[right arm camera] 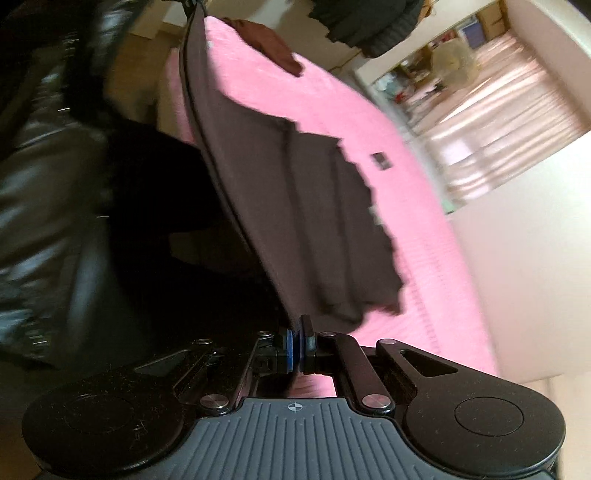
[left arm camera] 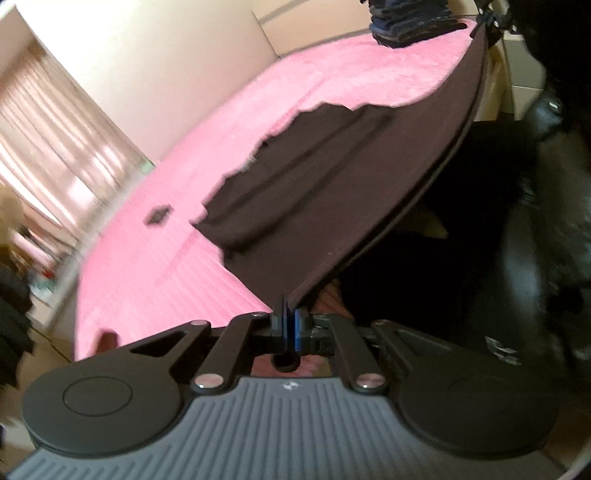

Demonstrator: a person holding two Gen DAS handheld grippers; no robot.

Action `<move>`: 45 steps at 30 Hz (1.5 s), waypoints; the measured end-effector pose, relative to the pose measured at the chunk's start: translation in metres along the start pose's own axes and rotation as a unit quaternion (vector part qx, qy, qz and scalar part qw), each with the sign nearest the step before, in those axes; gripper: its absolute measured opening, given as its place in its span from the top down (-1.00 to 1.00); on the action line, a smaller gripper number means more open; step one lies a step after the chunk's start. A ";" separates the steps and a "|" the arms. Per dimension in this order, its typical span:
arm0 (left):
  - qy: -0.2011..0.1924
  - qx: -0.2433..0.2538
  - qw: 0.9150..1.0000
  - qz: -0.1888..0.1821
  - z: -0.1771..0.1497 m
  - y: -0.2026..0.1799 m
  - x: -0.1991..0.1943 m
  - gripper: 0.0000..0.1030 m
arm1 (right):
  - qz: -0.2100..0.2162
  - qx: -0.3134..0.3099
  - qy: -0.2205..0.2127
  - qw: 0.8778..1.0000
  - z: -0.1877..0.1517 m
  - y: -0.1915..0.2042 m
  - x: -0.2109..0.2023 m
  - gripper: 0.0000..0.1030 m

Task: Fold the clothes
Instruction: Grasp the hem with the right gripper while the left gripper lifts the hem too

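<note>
Both claws clenched on one dark brown garment, stretched above a pink bed.

The left claw [left arm camera: 290, 326] pinches a corner of the dark brown garment [left arm camera: 332, 192] between its blue pads; the right claw [right arm camera: 300, 345] pinches the opposite end of the same taut edge. From that edge the cloth hangs onto the pink blanket [left arm camera: 184, 258], its far part bunched in folds. A stack of folded dark clothes [left arm camera: 413, 22] sits at the bed's far end, a small dark tag [right arm camera: 382, 161] beside the garment.
</note>
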State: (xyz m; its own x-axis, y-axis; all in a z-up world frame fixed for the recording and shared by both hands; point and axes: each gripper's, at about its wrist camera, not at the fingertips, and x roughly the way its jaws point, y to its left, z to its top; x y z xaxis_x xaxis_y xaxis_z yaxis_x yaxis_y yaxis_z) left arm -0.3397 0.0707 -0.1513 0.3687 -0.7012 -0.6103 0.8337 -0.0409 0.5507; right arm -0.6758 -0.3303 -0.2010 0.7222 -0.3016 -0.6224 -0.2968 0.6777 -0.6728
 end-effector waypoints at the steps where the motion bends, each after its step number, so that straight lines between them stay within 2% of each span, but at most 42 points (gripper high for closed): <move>1: -0.007 0.006 1.000 0.012 0.006 0.004 0.003 0.94 | -0.016 0.004 -0.003 1.000 0.001 -0.011 0.002 0.98; 5: -0.031 0.011 0.998 0.057 0.035 0.038 0.026 0.93 | -0.077 0.031 -0.016 0.996 0.011 -0.074 0.030 0.98; 8: -0.046 0.009 0.995 0.084 0.063 0.076 0.058 0.93 | -0.095 0.052 -0.020 0.994 0.020 -0.126 0.072 0.98; 11: -0.041 0.012 0.995 0.092 0.085 0.114 0.105 0.93 | -0.106 0.071 -0.020 0.992 0.028 -0.176 0.118 0.98; 14: -0.021 0.008 0.996 0.087 0.099 0.153 0.172 0.93 | -0.085 0.088 -0.004 0.993 0.031 -0.212 0.183 0.98; 20: 0.025 -0.005 0.998 0.051 0.102 0.217 0.305 0.91 | -0.031 0.128 0.043 0.990 0.018 -0.254 0.292 0.98; 25: 0.053 -0.015 0.998 0.036 0.099 0.247 0.402 0.91 | 0.015 0.161 0.082 0.983 0.008 -0.289 0.382 0.98; 28: 0.084 -0.030 0.996 0.000 0.088 0.251 0.458 0.90 | 0.040 0.184 0.101 0.977 0.000 -0.307 0.431 0.98; 32: 0.107 -0.032 0.994 -0.020 0.067 0.244 0.499 0.89 | 0.064 0.235 0.106 0.964 -0.018 -0.316 0.462 0.98; 37: 0.080 -0.071 0.994 -0.011 0.059 0.260 0.503 0.89 | 0.062 0.292 0.085 0.950 -0.033 -0.323 0.449 0.98; 40: 0.084 -0.080 0.993 -0.017 0.061 0.258 0.508 0.89 | 0.070 0.306 0.091 0.945 -0.034 -0.318 0.478 0.98; 43: 0.081 -0.083 0.993 -0.014 0.067 0.256 0.515 0.90 | 0.067 0.334 0.081 0.937 -0.039 -0.321 0.483 0.98; 45: 0.076 -0.089 0.993 -0.012 0.070 0.258 0.516 0.90 | 0.064 0.340 0.076 0.935 -0.040 -0.322 0.486 0.98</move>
State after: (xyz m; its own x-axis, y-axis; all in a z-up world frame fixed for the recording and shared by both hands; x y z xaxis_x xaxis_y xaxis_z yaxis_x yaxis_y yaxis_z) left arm 0.0372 -0.3515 -0.2847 0.3935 -0.5854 -0.7088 0.8977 0.0786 0.4335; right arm -0.2542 -0.7217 -0.3023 0.5955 -0.2458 -0.7648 0.1283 0.9689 -0.2116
